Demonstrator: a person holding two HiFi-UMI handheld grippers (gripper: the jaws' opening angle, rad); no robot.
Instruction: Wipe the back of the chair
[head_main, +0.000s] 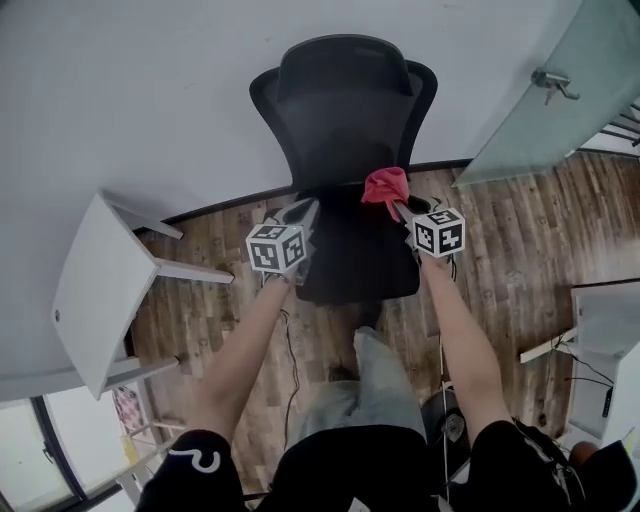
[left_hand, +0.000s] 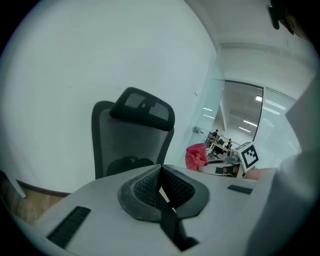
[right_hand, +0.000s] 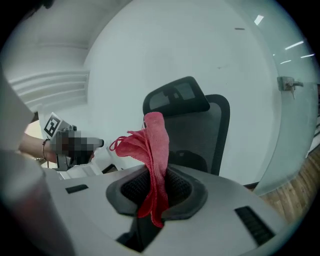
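Cloth is the weak point here: the red cloth (head_main: 385, 185) is pinched by its lower part in the right claw (head_main: 402, 208), whose jaws are closed on it, and most of it stands up loose in folds above the pads. We see the black chair (head_main: 345, 150) facing us in front of the white wall (head_main: 150, 100). Its mesh back (head_main: 345, 110) is upright, and the cloth is held over the seat (head_main: 355, 255), near the lower right part of the back. In the left gripper view the cloth seems apart from the mesh, so this scene fits both a moment before a stroke and a moment after one. The left claw (head_main: 305, 212) hangs over the left side of the seat with its jaws together and nothing between them, so nothing steadies the chair. We judge that a firm push on the back could turn the chair or move it toward the wall, and the stroke would then lose its pressure. The rough mesh could also drag the loose folds and pull the cloth out of such a narrow grip. If the cloth bunches, the hard claw itself may rub on the mesh.
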